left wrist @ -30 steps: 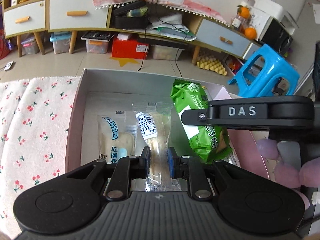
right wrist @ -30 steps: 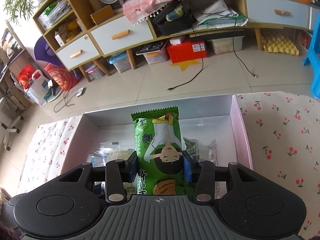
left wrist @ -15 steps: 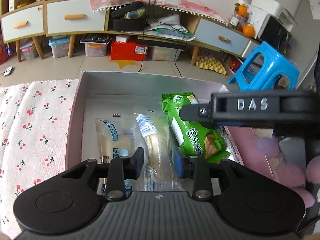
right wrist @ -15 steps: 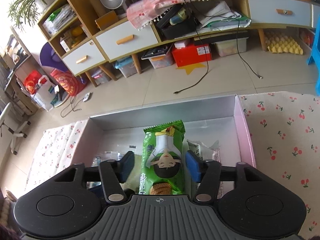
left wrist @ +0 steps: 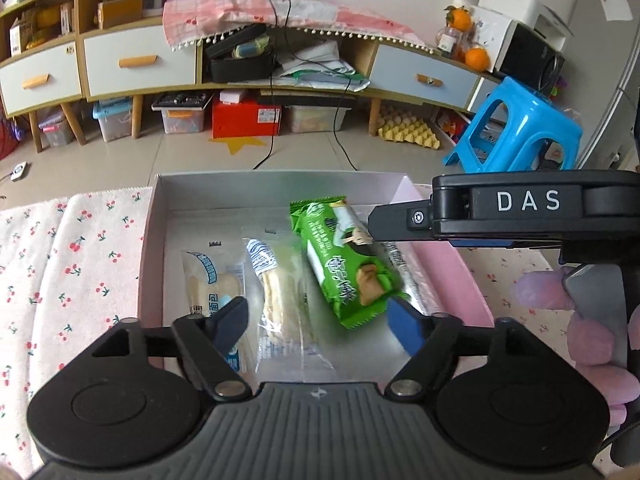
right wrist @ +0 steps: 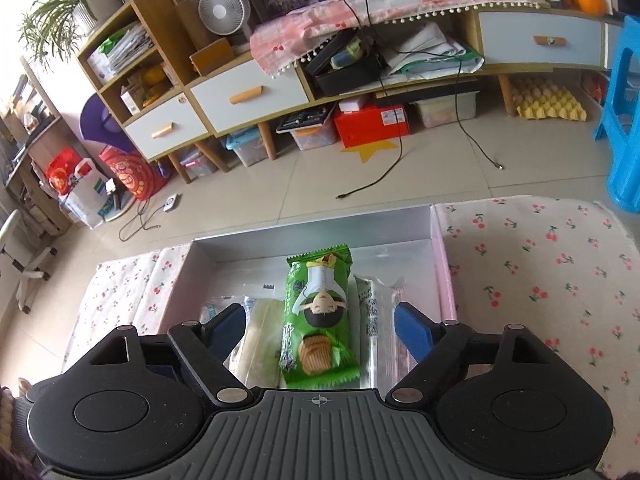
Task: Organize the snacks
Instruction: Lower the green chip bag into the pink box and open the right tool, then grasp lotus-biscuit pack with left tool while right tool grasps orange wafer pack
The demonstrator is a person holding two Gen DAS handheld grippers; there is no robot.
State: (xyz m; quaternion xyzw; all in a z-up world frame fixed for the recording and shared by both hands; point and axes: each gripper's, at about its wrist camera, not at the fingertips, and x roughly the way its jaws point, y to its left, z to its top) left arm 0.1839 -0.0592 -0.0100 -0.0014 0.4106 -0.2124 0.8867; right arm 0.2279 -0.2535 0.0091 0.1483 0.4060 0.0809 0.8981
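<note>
A pink box [left wrist: 436,256] with a silver inside holds several snacks. A green snack packet [left wrist: 346,266] lies in it, also seen in the right wrist view [right wrist: 318,320]. To its left lie a clear bread-stick packet [left wrist: 280,292] and a white-and-blue bread packet [left wrist: 212,284]. A silvery packet [right wrist: 374,320] lies at the right wall. My left gripper [left wrist: 318,320] is open above the clear packet, holding nothing. My right gripper [right wrist: 318,330] is open above the green packet, holding nothing; it also shows in the left wrist view [left wrist: 520,216].
The box [right wrist: 444,264] sits on a cherry-print cloth [right wrist: 540,272]. Beyond the table edge are tiled floor, a low cabinet with drawers [left wrist: 140,64] and a blue stool [left wrist: 520,128].
Both grippers opened and pulled back. The left let go of the clear bread-stick packet; the right let go of the green packet, which now lies in the box.
</note>
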